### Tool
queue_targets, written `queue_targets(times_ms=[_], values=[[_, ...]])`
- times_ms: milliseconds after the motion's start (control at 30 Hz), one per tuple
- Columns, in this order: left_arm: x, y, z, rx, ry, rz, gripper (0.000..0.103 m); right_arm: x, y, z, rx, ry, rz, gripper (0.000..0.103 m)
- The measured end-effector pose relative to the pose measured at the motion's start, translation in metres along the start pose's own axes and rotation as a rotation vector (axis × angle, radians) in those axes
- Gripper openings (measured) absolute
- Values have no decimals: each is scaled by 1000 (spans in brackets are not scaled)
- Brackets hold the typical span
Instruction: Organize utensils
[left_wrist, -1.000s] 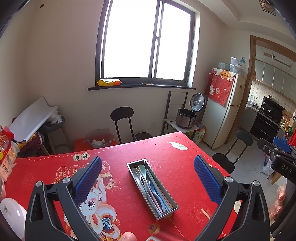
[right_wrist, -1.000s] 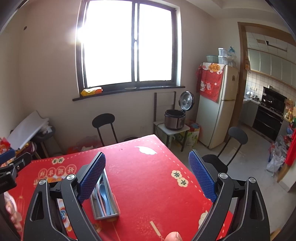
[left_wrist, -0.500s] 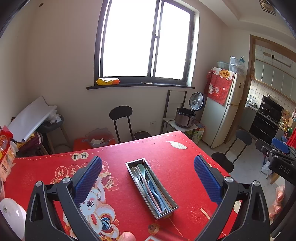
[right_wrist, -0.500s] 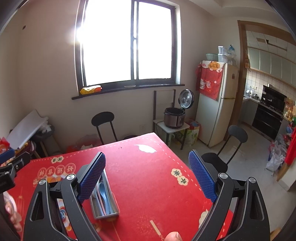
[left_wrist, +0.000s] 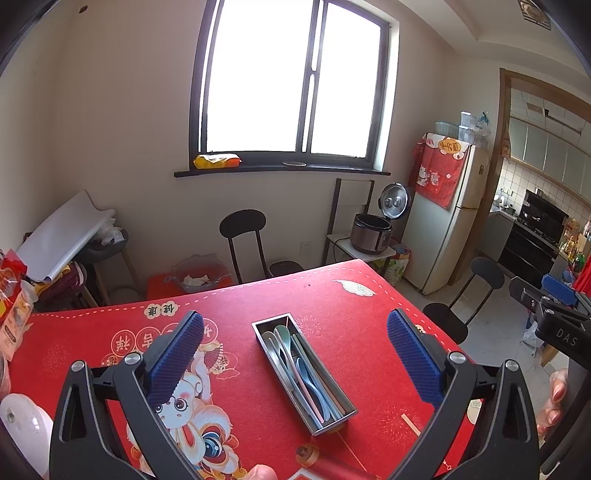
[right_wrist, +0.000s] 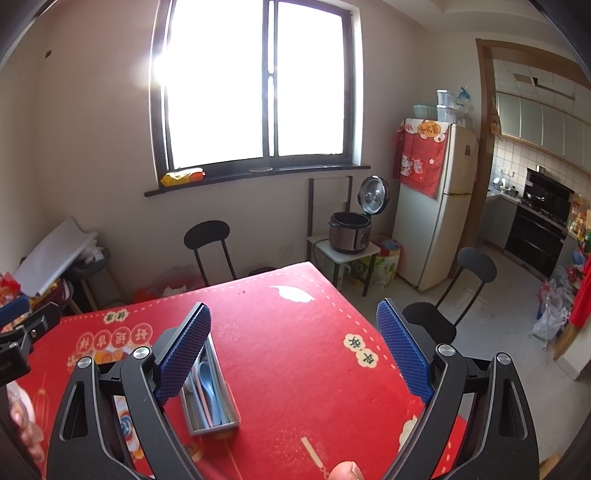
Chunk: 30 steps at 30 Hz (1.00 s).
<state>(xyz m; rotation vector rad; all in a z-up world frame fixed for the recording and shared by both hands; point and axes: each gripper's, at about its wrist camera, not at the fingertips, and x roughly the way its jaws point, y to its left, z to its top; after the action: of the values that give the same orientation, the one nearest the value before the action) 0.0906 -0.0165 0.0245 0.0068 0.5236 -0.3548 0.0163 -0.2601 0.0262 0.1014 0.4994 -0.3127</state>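
Little has moved in the past second: both cameras have drifted back and up a touch, so the steel utensil tray (left_wrist: 303, 373) sits slightly lower in the left wrist view, its contents undisturbed. It lies at an angle near the middle of the red bench (left_wrist: 332, 295), holding a metal spoon and several pastel spoons (left_wrist: 295, 363), blue, green and pink, packed lengthwise with bowls toward the far end; how many there are cannot be told. No loose utensil shows on the cloth, only printed patterns, so the sorting looks finished or close to it, and the step in hand appears to be a clear retreat. The left hand-held gripper (left_wrist: 295, 363) hovers above the tray with its blue pads spread wide and nothing between them; the right hand-held gripper (right_wrist: 293, 350), equally wide and empty, hangs over bare cloth with the tray (right_wrist: 208, 398) just beside its left finger. To finish well, each tool should lift straight away rather than sweep sideways, since the light tray would probably slide if clipped, especially by that near finger. A white rounded object (left_wrist: 22, 417) rests at the bench's left edge, well apart, and chairs stand around the far sides.
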Motion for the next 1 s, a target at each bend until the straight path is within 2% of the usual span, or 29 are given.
queue_targets(times_ms=[167,300,1000], values=[[-2,-1,-1,0,-2,-2,97,0,-1,-1,1,3,-3,88],[-3,-2,0,3,-7,31,97,-1,-1,-1,1,3,-2,88],[0,-2,-1,-11,-4,10,97,-3,-2,-5,1,11,-5,88]])
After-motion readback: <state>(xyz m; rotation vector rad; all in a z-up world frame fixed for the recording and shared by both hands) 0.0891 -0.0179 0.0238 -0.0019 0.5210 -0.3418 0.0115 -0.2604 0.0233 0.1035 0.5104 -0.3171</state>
